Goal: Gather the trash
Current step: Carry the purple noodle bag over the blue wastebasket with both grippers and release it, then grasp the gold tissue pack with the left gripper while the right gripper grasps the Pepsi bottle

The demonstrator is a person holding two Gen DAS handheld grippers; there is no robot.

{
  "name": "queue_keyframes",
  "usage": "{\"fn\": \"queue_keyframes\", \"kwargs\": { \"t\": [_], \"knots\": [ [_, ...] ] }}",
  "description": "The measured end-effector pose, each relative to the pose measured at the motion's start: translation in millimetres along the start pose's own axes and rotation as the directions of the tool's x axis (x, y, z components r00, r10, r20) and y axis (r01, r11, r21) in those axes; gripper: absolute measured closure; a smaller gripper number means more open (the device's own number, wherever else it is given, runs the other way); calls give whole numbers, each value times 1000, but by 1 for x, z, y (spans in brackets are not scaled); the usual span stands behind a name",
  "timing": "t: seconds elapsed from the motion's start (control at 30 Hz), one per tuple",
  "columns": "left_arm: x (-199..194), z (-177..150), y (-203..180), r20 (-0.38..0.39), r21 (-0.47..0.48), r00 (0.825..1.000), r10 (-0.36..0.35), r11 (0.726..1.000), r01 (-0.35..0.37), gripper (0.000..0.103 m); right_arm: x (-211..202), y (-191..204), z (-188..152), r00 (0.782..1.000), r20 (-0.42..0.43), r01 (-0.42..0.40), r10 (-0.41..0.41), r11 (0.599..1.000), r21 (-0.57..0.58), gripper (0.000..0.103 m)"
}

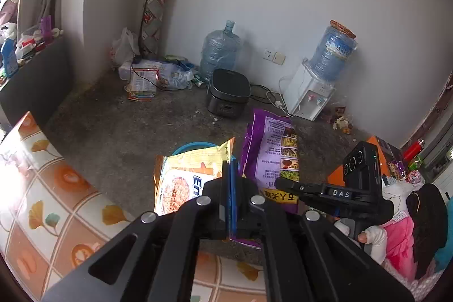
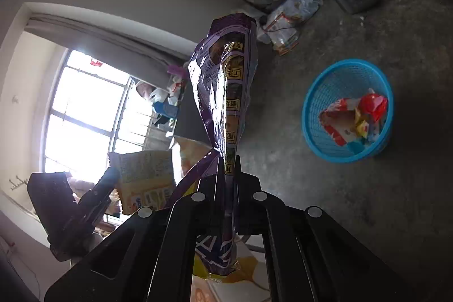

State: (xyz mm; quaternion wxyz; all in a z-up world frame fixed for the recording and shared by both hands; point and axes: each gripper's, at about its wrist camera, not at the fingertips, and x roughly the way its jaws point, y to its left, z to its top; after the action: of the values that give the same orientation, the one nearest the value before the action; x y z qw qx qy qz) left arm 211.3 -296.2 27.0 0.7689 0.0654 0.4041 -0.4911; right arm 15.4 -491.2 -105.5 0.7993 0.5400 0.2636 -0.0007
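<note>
My left gripper [image 1: 230, 169] is shut on a yellow noodle packet [image 1: 184, 180], held above the floor. My right gripper [image 2: 228, 163] is shut on a purple snack bag [image 2: 223, 81], which stands up from the jaws; the bag also shows in the left wrist view [image 1: 271, 154], with the right gripper [image 1: 286, 183] beside it. A blue plastic basket [image 2: 314, 129] stands on the concrete floor to the right and holds red and white wrappers [image 2: 356, 115]. In the left wrist view only the basket's rim [image 1: 195, 145] shows behind the noodle packet. The left gripper [image 2: 113, 174] with the noodle packet [image 2: 147, 177] shows in the right wrist view.
A table with a patterned cloth [image 1: 42, 188] lies below and left. On the floor by the wall stand a black rice cooker [image 1: 228, 96], a water jug [image 1: 218, 50], a water dispenser [image 1: 308, 92] and a heap of bags [image 1: 153, 75]. Clutter [image 1: 405, 203] lies right.
</note>
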Motion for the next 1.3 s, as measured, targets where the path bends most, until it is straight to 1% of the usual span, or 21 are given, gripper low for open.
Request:
{"fn": "queue_keyframes", "kwargs": {
  "t": [0.1, 0.2, 0.27, 0.3, 0.37, 0.4, 0.43, 0.47, 0.5, 0.53, 0.63, 0.67, 0.7, 0.77, 0.87, 0.97, 1.03, 1.13, 1.17, 1.23, 1.3],
  "knots": [
    [49, 19, -2, -71, -37, 996, -62, 998, 60, 103, 14, -26, 16, 996, 24, 89, -91, 995, 47, 100],
    [105, 32, 1, -149, -79, 983, -107, 992, 97, 103, 39, -54, 33, 983, 5, 180, -181, 980, 88, 98],
    [142, 38, 6, -188, -83, 977, -98, 993, 84, 102, 56, -74, 46, 974, -18, 226, -226, 969, 96, 96],
    [159, 40, 8, -208, -89, 972, -106, 992, 89, 102, 65, -83, 51, 968, -27, 251, -250, 962, 105, 96],
    [194, 42, 14, -245, -108, 965, -94, 992, 70, 102, 85, -99, 64, 963, -57, 269, -264, 956, 116, 94],
    [209, 42, 18, -256, -118, 962, -93, 991, 64, 101, 95, -107, 69, 956, -70, 292, -285, 950, 115, 91],
    [226, 41, 22, -273, -126, 957, -94, 990, 61, 97, 106, -116, 73, 946, -81, 323, -315, 940, 115, 78],
    [241, 39, 26, -287, -136, 954, -84, 990, 46, 92, 117, -124, 77, 938, -97, 344, -334, 932, 114, 68],
    [254, 37, 32, -302, -151, 951, -73, 988, 28, 74, 128, -135, 80, 929, -108, 367, -355, 923, 119, 52],
    [264, 33, 39, -320, -172, 945, -67, 985, 12, 60, 136, -146, 82, 917, -121, 395, -381, 909, 133, 50],
    [280, 24, 54, -366, -232, 927, -78, 973, -10, 57, 150, -174, 80, 890, -173, 449, -421, 875, 183, 50],
    [279, 22, 56, -368, -240, 927, -76, 971, -16, 56, 149, -180, 78, 889, -173, 453, -424, 868, 203, 50],
    [278, 21, 57, -364, -239, 928, -82, 971, -8, 56, 146, -184, 77, 894, -166, 444, -416, 869, 217, 49],
    [270, 23, 57, -355, -213, 932, -67, 977, -11, 55, 138, -185, 75, 900, -139, 436, -414, 870, 229, 47],
    [252, 33, 59, -326, -192, 944, -54, 981, -10, 54, 123, -176, 74, 903, -92, 429, -419, 880, 205, 47],
    [220, 49, 58, -283, -139, 959, -30, 990, -10, 52, 121, -160, 77, 906, -55, 423, -420, 895, 143, 48],
    [190, 58, 59, -245, -87, 970, -5, 996, -16, 49, 124, -142, 78, 906, -36, 424, -422, 903, 66, 55],
    [135, 63, 67, -188, -18, 981, 46, 999, -50, 44, 138, -119, 78, 898, -22, 438, -440, 897, -52, 61],
    [116, 62, 70, -168, -6, 983, 68, 998, -70, 43, 142, -111, 77, 897, -18, 439, -442, 895, -80, 61],
    [68, 55, 85, -123, -3, 985, 118, 993, -119, 39, 144, -90, 72, 907, -7, 416, -421, 899, -140, 61],
    [16, 41, 102, -80, -34, 980, 180, 983, -183, 37, 140, -69, 62, 919, 7, 387, -395, 897, -212, 61]
  ]
}}
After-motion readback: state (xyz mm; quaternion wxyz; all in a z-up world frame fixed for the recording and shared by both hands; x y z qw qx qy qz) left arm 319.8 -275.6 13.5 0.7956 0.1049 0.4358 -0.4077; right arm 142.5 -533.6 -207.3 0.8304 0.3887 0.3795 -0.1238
